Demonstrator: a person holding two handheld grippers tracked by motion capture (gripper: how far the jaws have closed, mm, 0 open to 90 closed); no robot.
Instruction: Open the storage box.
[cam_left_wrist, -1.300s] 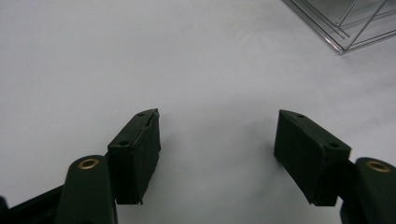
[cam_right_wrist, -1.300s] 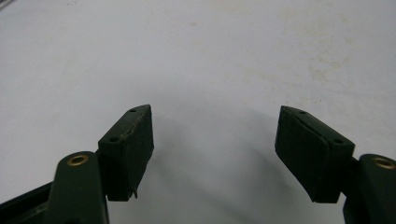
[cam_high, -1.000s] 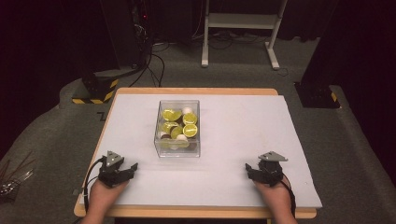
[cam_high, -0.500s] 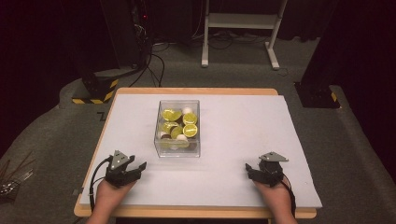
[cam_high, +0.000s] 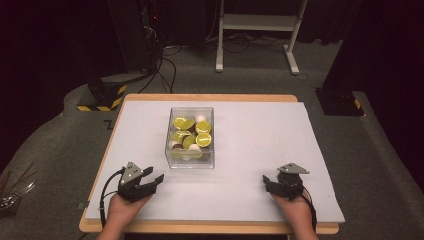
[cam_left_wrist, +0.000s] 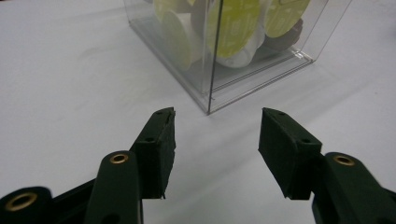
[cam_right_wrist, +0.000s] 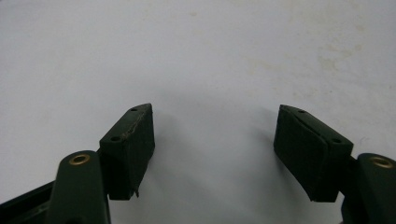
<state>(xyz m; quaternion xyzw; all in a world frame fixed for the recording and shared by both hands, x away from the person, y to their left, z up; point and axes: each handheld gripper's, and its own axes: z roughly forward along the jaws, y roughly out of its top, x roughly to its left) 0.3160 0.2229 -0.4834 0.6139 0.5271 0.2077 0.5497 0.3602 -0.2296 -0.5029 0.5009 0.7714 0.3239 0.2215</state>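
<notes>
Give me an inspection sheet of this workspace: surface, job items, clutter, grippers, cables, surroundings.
Surface: white sheet over a wooden table; faint stains in the right gripper view.
Job's things: clear box near the middle, holding capsules with yellow-green lids and white ones.
Clutter: nothing seen on the sheet.
Grippers: left hand-held gripper jaws apart, nothing between them, have just been closing, aimed at a box corner; right hand-held gripper open, empty, over bare sheet.
Cables: one trails from each gripper; more lie on the floor behind the table.
Surroundings: dark room, grey floor, white frame, yellow-black striped base.
</notes>
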